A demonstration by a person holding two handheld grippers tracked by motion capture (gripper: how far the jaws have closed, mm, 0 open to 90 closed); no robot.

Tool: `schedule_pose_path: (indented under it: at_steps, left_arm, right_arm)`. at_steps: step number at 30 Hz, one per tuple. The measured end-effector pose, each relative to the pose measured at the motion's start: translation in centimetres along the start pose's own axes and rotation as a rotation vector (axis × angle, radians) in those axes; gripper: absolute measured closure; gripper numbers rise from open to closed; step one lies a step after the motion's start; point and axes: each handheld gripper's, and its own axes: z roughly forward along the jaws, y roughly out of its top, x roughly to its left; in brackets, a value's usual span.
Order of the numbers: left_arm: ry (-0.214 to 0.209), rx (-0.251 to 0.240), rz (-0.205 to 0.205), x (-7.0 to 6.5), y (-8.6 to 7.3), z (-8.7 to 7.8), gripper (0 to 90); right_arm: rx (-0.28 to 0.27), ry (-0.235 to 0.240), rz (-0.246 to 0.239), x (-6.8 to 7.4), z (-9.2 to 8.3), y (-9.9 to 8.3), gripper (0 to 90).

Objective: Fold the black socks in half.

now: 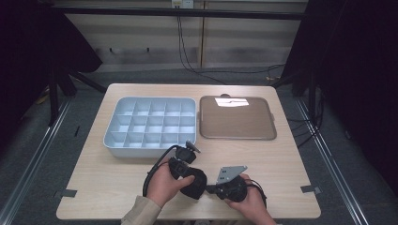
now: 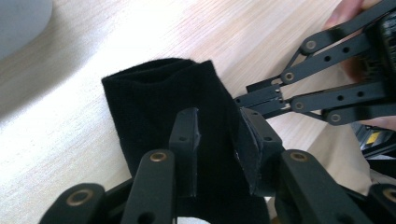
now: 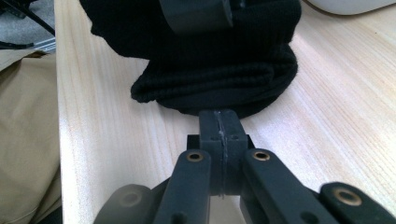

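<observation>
**Black sock near the worktop's front edge**

The black sock lies between both grippers. The left gripper has fingers apart around the fabric; the right gripper has fingers together, pinching its edge. Bare worktop spreads rightward.

Matt black knitted cloth on smooth pale wood table.

Your wooden table is carrying a divided tray, a flat brown tray lying just right of it, and a black sock nearer you.
</observation>
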Motion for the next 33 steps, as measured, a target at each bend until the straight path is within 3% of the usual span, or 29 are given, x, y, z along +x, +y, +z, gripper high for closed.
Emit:
schedule_pose_path:
  at_steps: [14,17,23,33]
  left_arm:
    - [-0.011,-0.010,-0.001,0.0,0.3,-0.8,66.7]
    - [-0.012,-0.018,-0.017,0.0,0.3,-1.0,66.6]
    - [0.000,-0.025,-0.013,0.6,0.2,-1.5,64.9]
    - [0.013,-0.047,-0.044,1.9,-0.6,-2.2,58.5]
  right_arm:
    - [-0.002,0.001,-0.002,0.0,0.0,0.0,90.0]
    - [-0.003,0.002,-0.003,0.0,0.0,0.0,90.0]
    - [-0.004,0.003,-0.001,0.0,0.0,0.0,90.0]
    - [-0.004,0.002,-0.001,-0.1,0.1,0.0,90.0]
